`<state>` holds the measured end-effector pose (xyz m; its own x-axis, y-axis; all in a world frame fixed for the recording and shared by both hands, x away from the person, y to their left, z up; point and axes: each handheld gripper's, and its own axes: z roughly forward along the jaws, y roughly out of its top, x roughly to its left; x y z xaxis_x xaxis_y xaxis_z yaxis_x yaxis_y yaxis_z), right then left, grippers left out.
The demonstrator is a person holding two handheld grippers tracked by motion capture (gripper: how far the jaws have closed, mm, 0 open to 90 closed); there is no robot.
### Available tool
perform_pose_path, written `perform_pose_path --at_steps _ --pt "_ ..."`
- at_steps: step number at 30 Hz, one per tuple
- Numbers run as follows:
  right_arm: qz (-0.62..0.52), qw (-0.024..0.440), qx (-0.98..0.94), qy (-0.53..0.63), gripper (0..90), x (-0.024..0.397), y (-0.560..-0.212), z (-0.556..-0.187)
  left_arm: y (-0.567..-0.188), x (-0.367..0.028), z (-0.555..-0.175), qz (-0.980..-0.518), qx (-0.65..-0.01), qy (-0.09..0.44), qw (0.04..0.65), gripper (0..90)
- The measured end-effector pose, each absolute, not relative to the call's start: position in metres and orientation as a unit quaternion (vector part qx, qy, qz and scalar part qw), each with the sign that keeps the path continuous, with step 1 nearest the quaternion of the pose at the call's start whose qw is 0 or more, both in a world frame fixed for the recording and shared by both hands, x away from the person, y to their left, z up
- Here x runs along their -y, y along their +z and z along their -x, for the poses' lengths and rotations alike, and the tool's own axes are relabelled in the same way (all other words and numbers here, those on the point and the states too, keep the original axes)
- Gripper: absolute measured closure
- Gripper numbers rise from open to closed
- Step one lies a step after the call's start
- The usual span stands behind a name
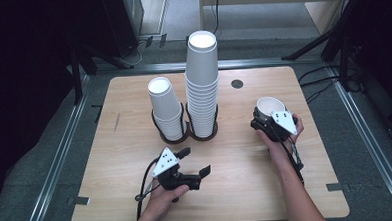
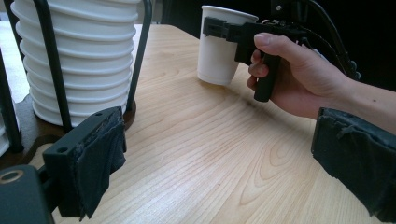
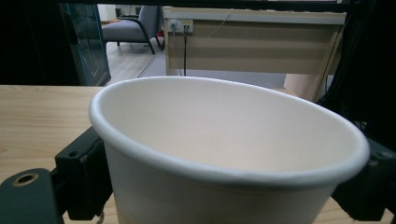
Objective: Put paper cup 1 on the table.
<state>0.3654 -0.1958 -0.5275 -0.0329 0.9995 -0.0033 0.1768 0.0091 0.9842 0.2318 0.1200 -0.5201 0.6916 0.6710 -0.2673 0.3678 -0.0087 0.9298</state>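
My right gripper (image 1: 265, 118) straddles the upright paper cup (image 1: 270, 106), jaws slack beside its walls, while my left gripper (image 1: 195, 161) gapes empty, farther off.

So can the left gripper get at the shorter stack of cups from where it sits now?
Probably yes. The left gripper has open, empty jaws, and only bare table lies between it and the shorter stack, though the holder's black uprights partly cage its lower cups.
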Motion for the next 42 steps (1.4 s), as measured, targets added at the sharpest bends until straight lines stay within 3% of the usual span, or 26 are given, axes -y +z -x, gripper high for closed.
perform_pose_path --at_steps 13,20,42 --pt "-0.534 0.438 -0.565 0.452 8.8 0.193 -0.533 -0.363 -0.520 -0.121 -0.232 -0.696 -0.374 0.126 0.600 3.2" --pt "-0.527 0.428 -0.582 0.448 0.0 0.192 -0.535 -0.360 -0.520 -0.121 -0.232 -0.697 -0.374 0.126 0.599 3.2" --pt "-0.519 0.387 -0.596 0.474 0.0 0.208 -0.528 -0.314 -0.519 -0.121 -0.233 -0.695 -0.376 0.129 0.599 3.2"
